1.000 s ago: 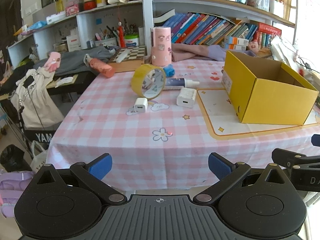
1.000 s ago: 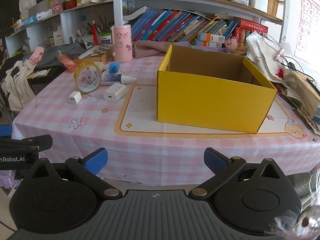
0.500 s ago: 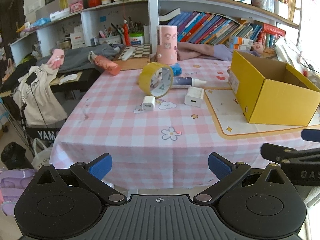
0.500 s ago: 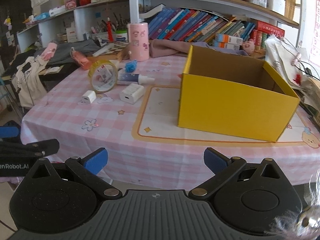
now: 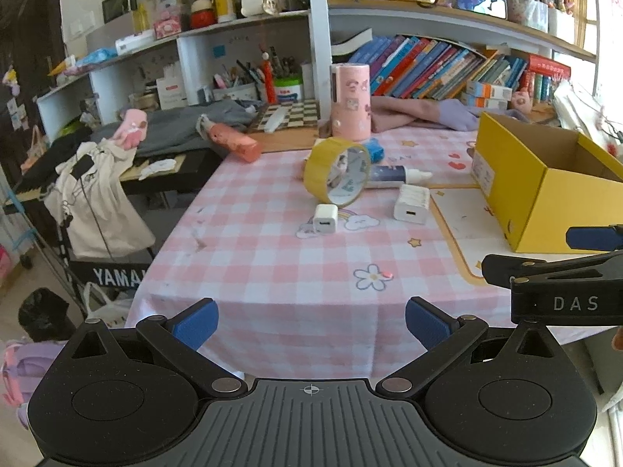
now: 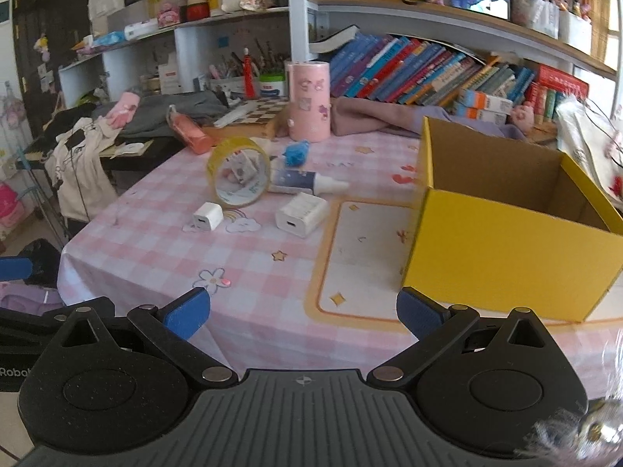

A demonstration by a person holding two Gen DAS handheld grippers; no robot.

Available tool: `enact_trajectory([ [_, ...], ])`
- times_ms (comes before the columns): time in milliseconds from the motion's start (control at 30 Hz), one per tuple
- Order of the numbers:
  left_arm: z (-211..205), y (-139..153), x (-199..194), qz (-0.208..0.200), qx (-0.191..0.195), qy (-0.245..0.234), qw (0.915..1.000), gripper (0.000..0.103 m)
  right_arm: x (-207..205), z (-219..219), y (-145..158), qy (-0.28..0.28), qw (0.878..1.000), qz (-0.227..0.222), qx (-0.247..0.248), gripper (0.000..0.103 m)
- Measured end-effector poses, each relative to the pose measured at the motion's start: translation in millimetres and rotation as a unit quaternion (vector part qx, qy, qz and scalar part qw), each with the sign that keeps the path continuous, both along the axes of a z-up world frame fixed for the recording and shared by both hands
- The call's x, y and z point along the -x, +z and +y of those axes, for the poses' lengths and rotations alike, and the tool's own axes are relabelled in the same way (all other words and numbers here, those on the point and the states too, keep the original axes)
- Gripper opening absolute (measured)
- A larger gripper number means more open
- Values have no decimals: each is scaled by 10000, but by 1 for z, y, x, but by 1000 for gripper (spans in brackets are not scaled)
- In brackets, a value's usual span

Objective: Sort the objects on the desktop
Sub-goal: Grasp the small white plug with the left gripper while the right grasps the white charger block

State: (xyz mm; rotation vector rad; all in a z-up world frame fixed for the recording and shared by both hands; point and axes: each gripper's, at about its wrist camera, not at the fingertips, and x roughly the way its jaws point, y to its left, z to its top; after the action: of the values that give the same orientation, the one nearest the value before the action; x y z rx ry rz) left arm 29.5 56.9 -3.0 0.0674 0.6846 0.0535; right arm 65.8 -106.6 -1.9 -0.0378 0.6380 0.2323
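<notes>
- Lowest in the left wrist view, the left gripper [image 5: 311, 323] hangs in front of the table's near edge, its blue-tipped jaws spread wide with nothing between them.
- Lowest in the right wrist view, the right gripper [image 6: 303, 317] is likewise spread wide and empty, over the near part of the table.
- The right gripper's black arm also shows at the right edge of the left view; the left gripper's arm enters at the lower left edge of the right view.
- The pink checked tablecloth [image 6: 249, 257] lies bare between the grippers and the objects, a broad free stretch in the lower middle of both frames.
- Its left edge drops off toward the floor at the left of the frames.
- A small white charger [image 6: 207, 216] sits left of centre; a larger white charger [image 6: 301, 214] lies near it to the right, apart from it.
- Just behind them a yellow tape roll [image 6: 238, 177] stands on its edge, with a tube [image 6: 303, 181] lying at its right side.
- A small blue object [image 6: 296, 153] lies behind the tube.
- The open yellow box [image 6: 502, 249] fills the right middle of the frame, standing on a cream mat [image 6: 366, 245].
- A pink canister [image 6: 308, 106] stands upright farther back, upper centre.
- Shelves of books [image 6: 428, 72] line the far edge.
</notes>
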Motion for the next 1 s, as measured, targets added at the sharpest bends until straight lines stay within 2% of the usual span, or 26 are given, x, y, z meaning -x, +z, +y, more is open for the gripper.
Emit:
enact_trajectory([
  [200, 8, -3, -15, 57, -69, 37, 10000, 103, -21, 9, -5, 116, 9998, 166, -48, 103],
  [500, 27, -8, -53, 267, 158, 226, 9993, 103, -56, 21, -13, 308, 9988, 392, -24, 103],
  [567, 29, -8, -62, 290, 217, 235, 9991, 103, -64, 22, -12, 359, 9986, 379, -51, 100],
  [933, 31, -15, -120, 506, 313, 24, 9982, 101, -121, 25, -13, 321, 9988, 368, 7, 97],
  [1000, 29, -19, -132, 578, 314, -51, 9978, 96, -133, 24, -15, 273, 9988, 411, 32, 97],
])
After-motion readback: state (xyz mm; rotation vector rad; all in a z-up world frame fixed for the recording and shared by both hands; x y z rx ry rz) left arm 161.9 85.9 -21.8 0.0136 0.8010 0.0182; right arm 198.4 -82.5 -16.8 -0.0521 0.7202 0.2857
